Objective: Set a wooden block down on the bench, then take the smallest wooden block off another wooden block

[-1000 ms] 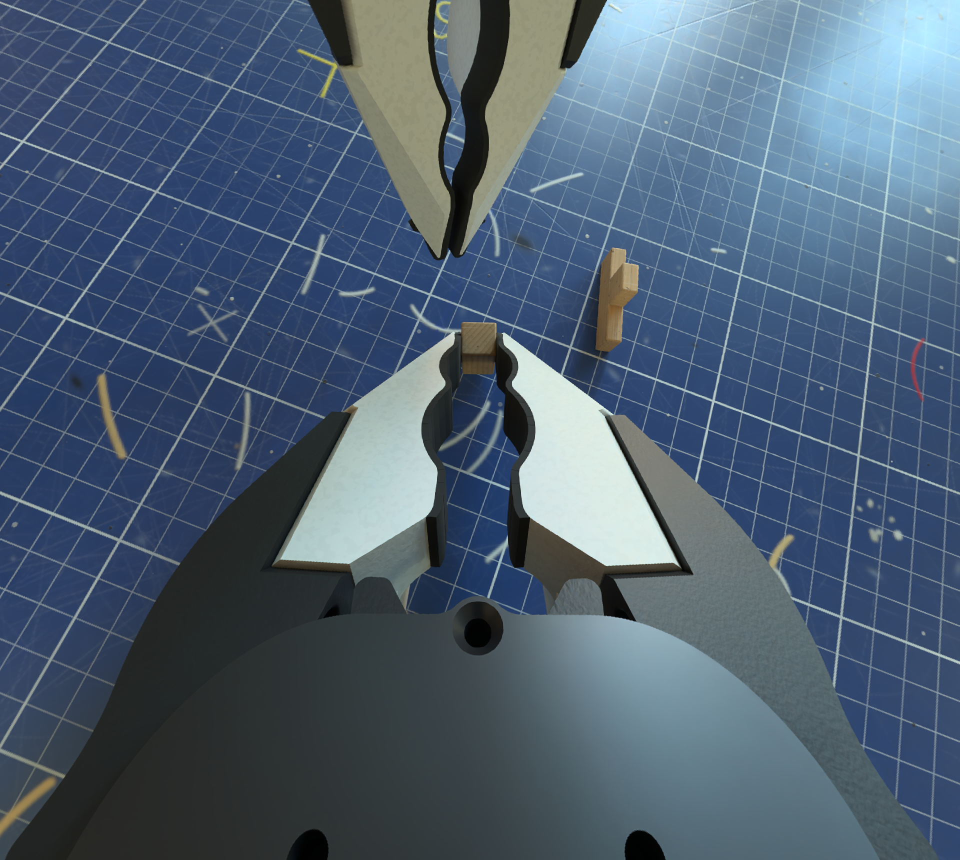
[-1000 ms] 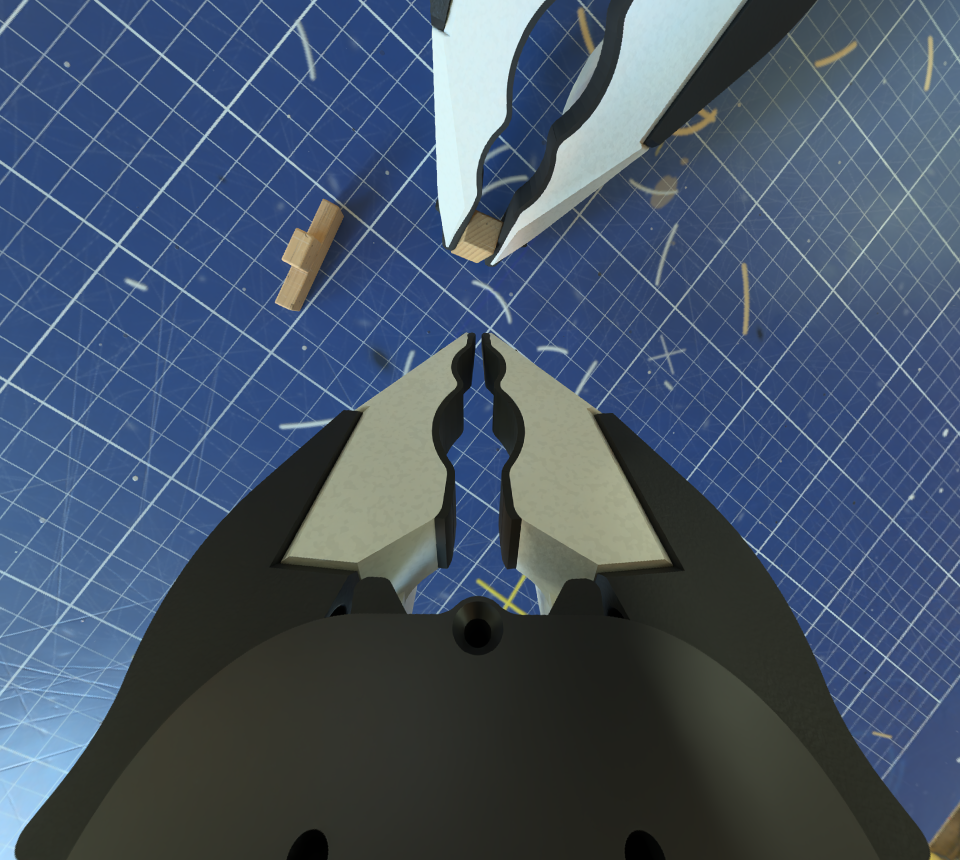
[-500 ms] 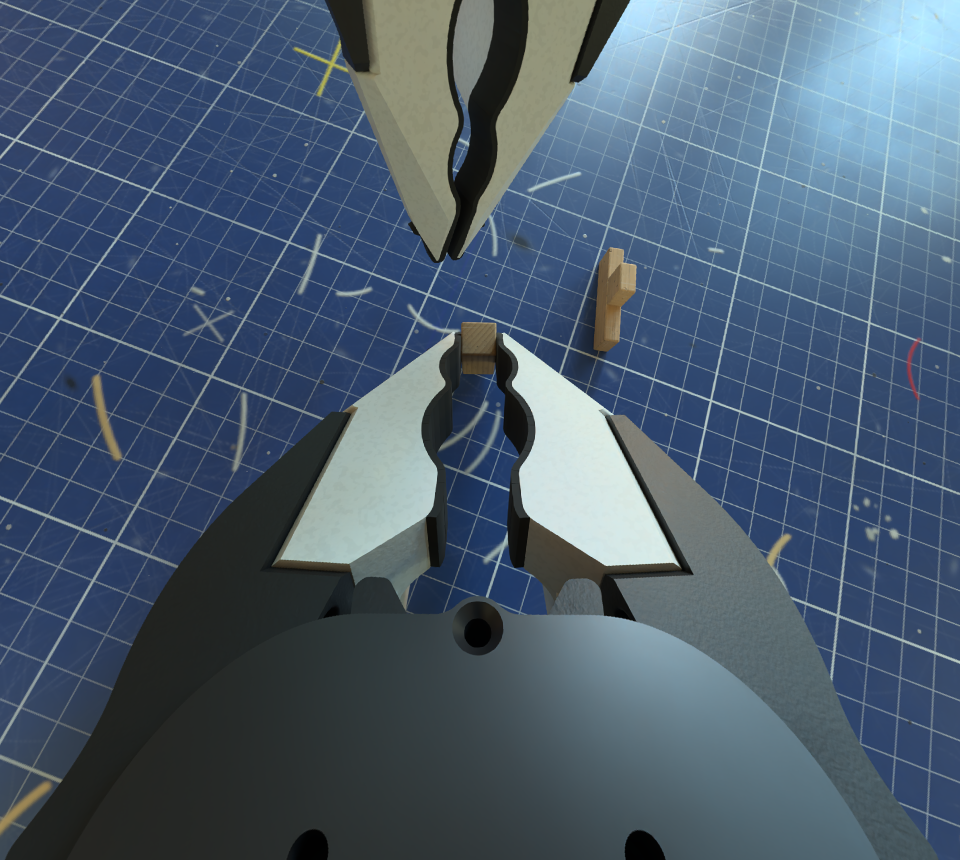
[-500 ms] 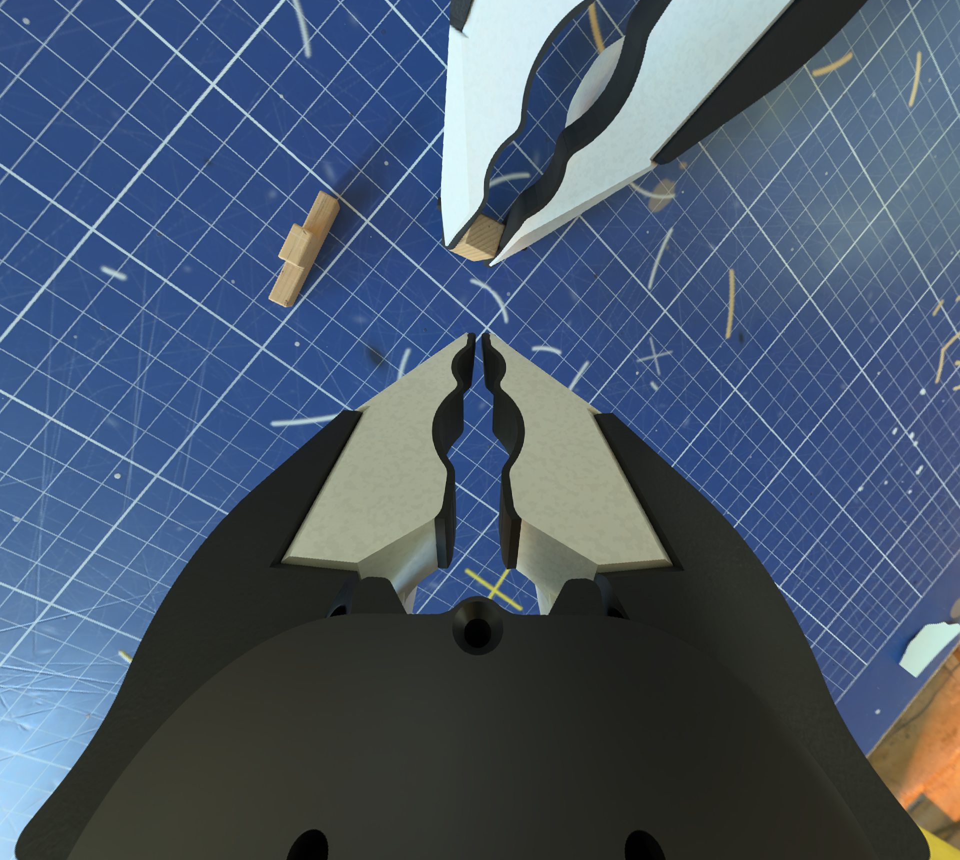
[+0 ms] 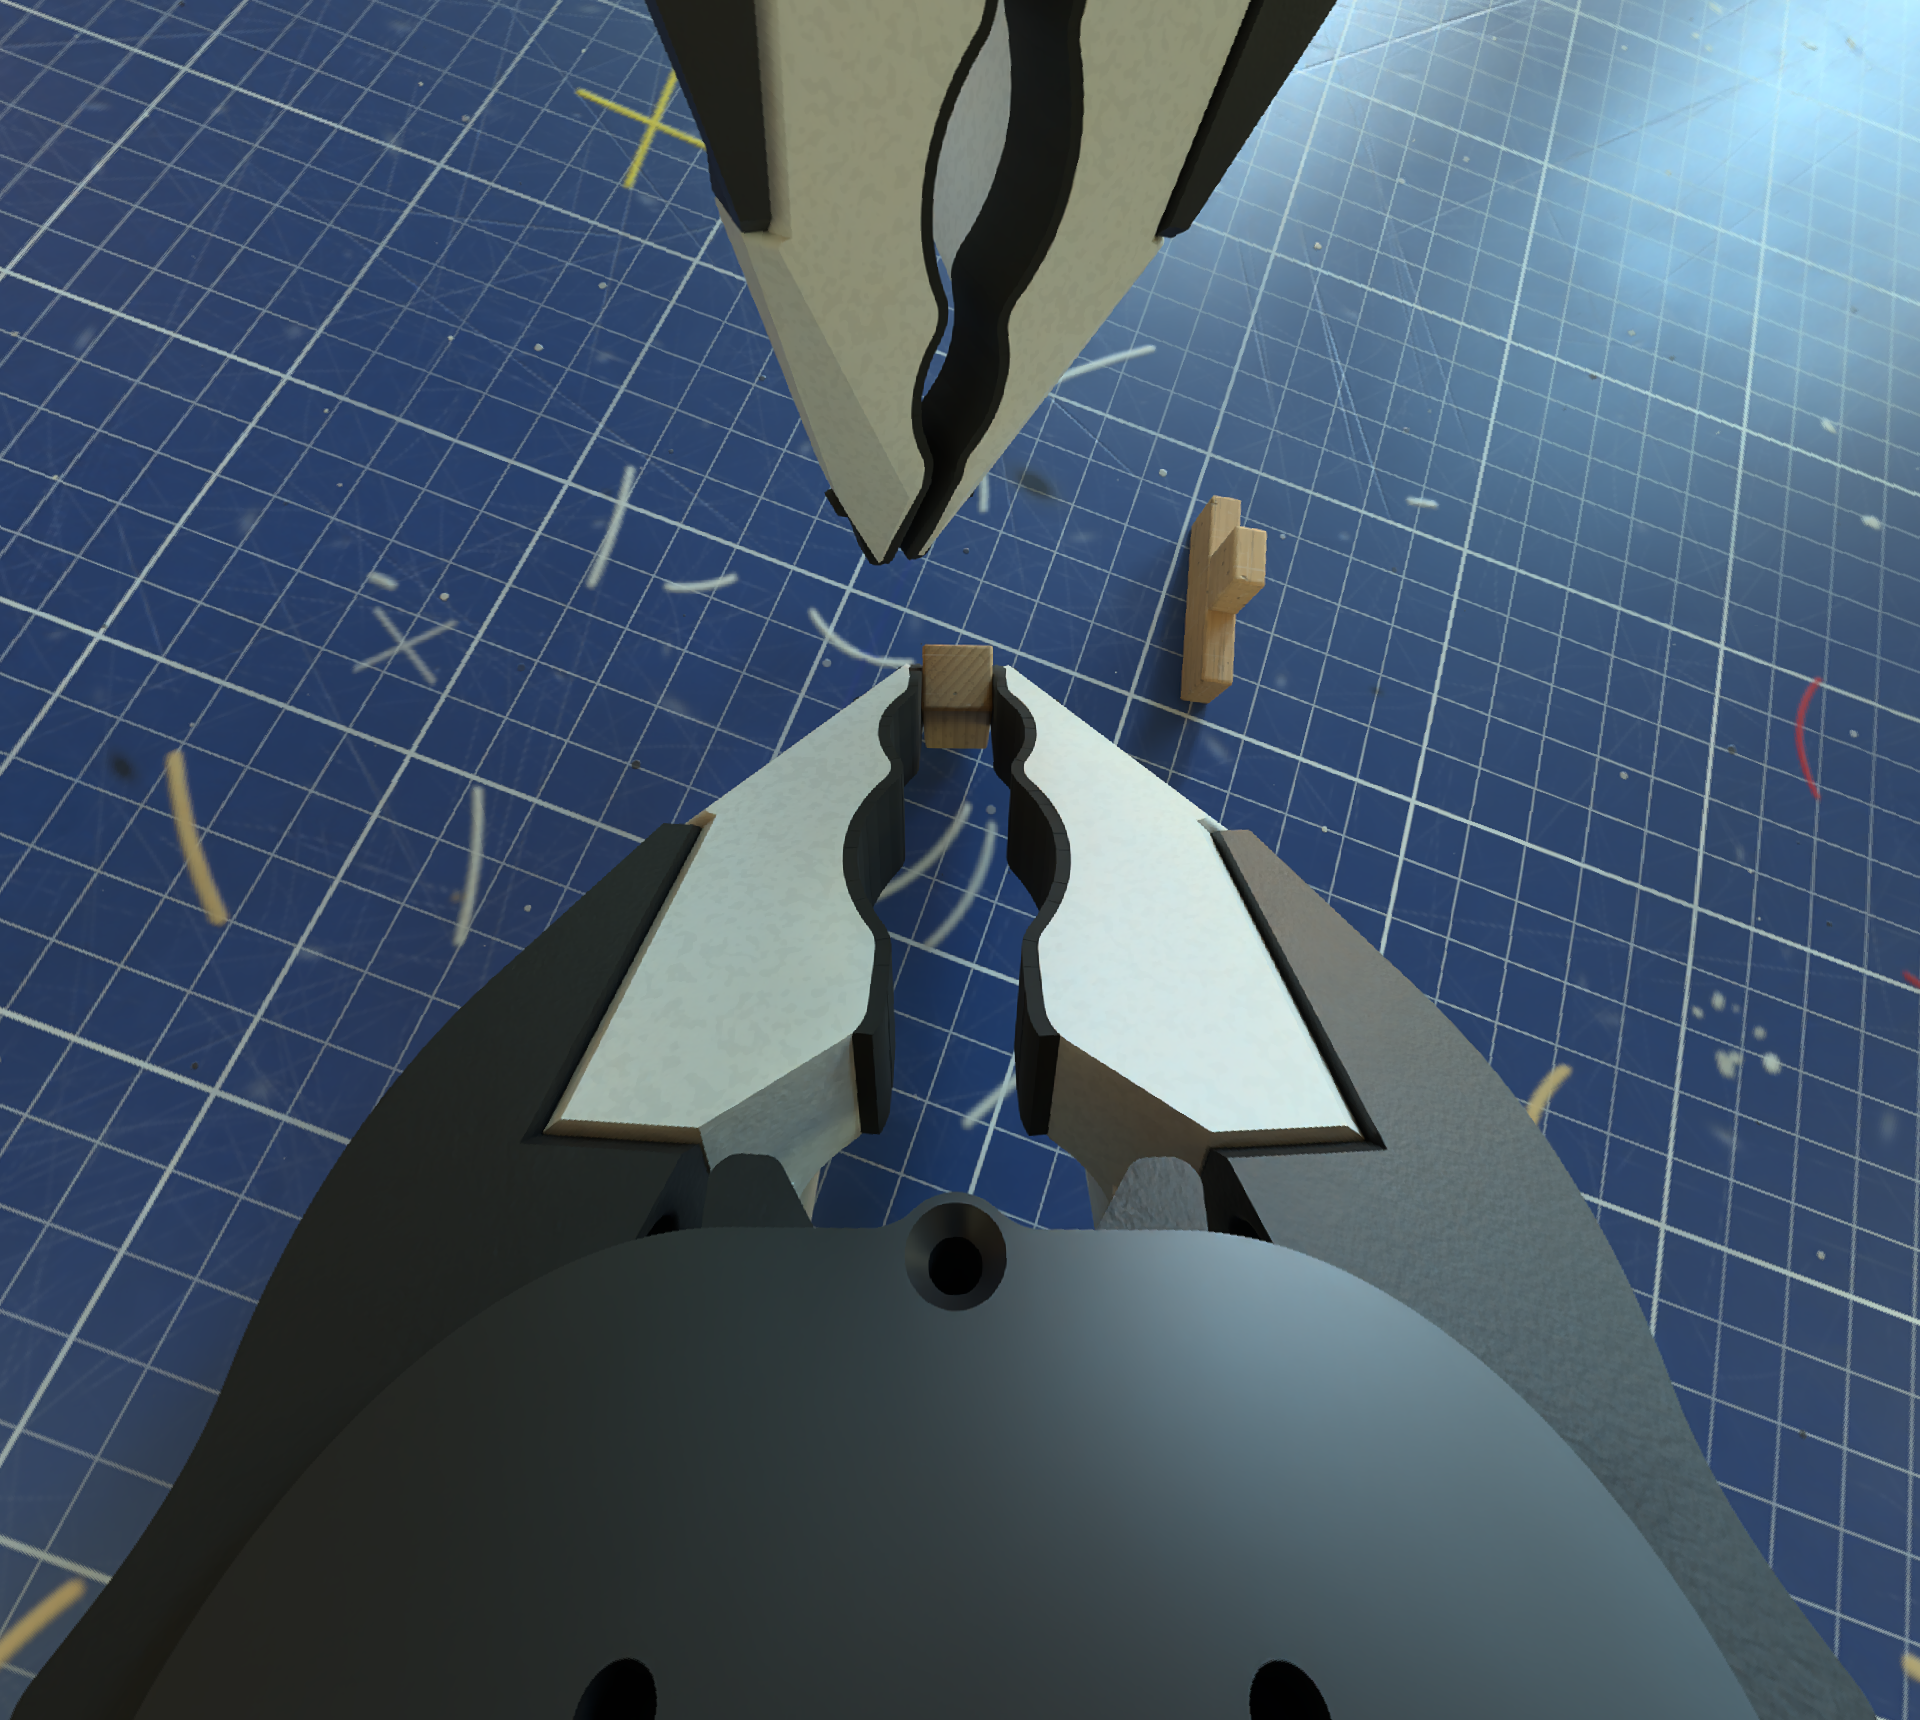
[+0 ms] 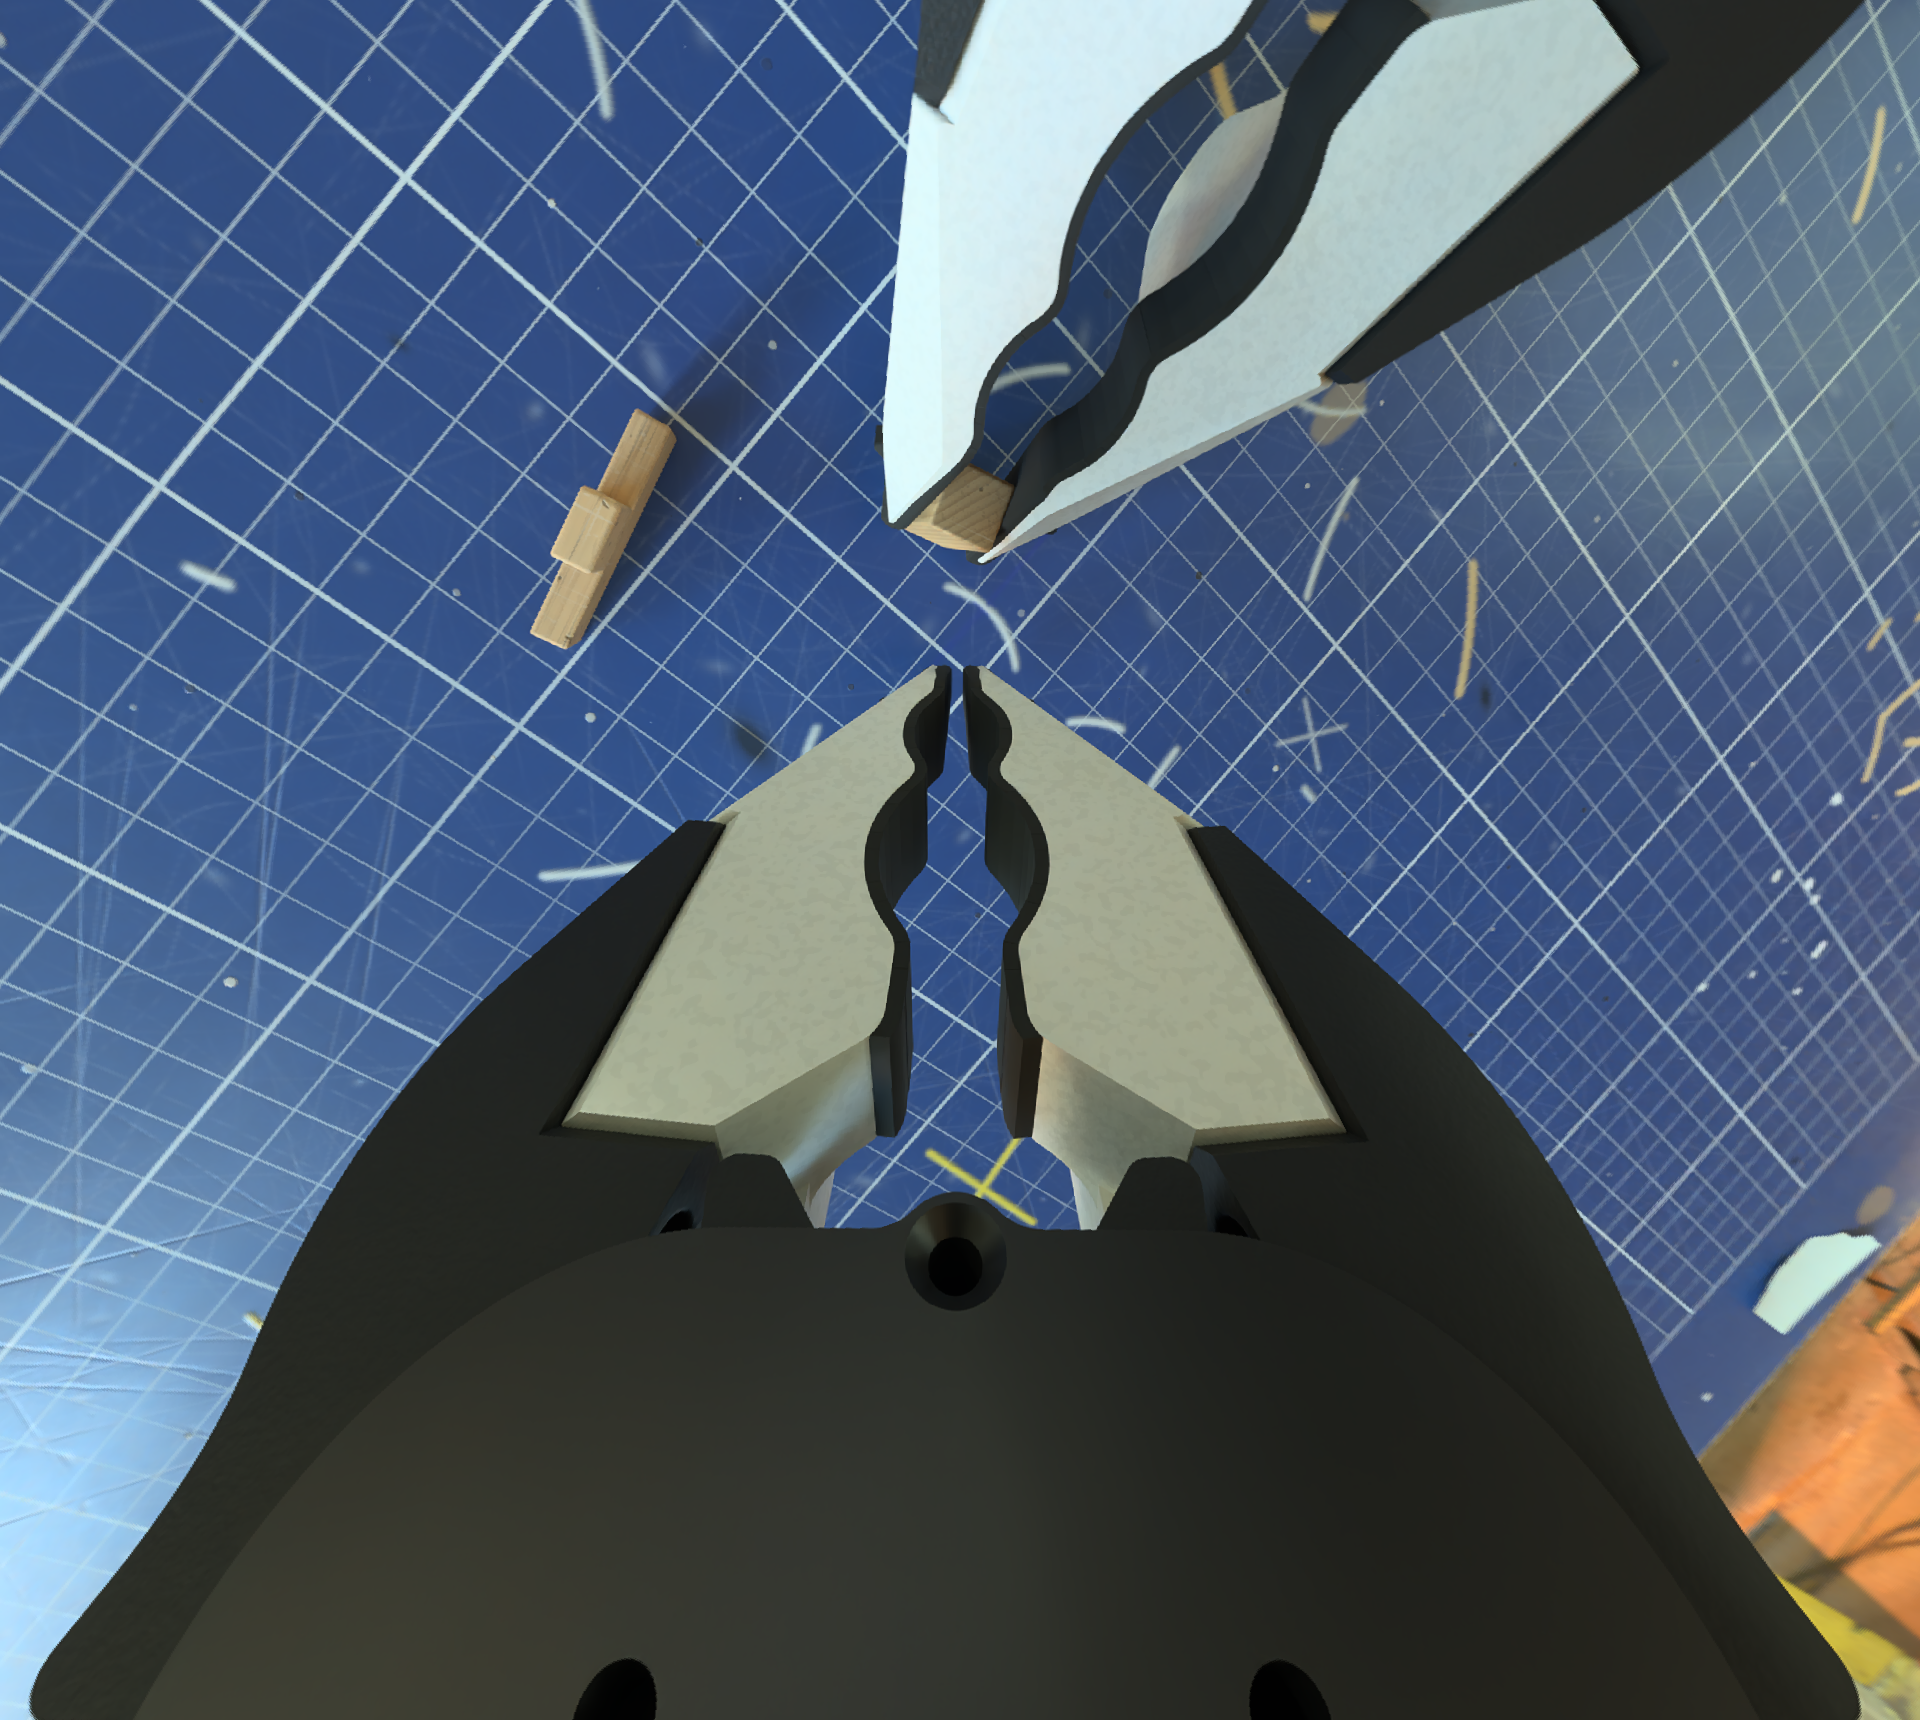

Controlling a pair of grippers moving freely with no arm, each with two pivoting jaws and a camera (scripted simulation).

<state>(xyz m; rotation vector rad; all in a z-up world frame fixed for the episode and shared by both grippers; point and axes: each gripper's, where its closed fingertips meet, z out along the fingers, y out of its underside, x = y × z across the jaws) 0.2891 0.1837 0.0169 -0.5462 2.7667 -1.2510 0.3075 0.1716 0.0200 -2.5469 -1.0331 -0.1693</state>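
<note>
Left gripper (image 5: pixel 957 683) fingers clamp small cube (image 5: pixel 957 696); right gripper (image 6: pixel 957 671) fingers together

The right claw (image 6: pixel 957 673) fills the foreground, its tips almost together with only a thin slit between them and nothing in it. Facing it, the left claw (image 6: pixel 951 527) comes in from the top and pinches a small wooden cube (image 6: pixel 961 509) at its very tips, above the blue gridded cutting mat (image 6: pixel 312 236) covering the desk. To the left, apart from both claws, a long wooden bar (image 6: pixel 603 527) lies on the mat with a smaller wooden block (image 6: pixel 590 524) across its middle.
</note>
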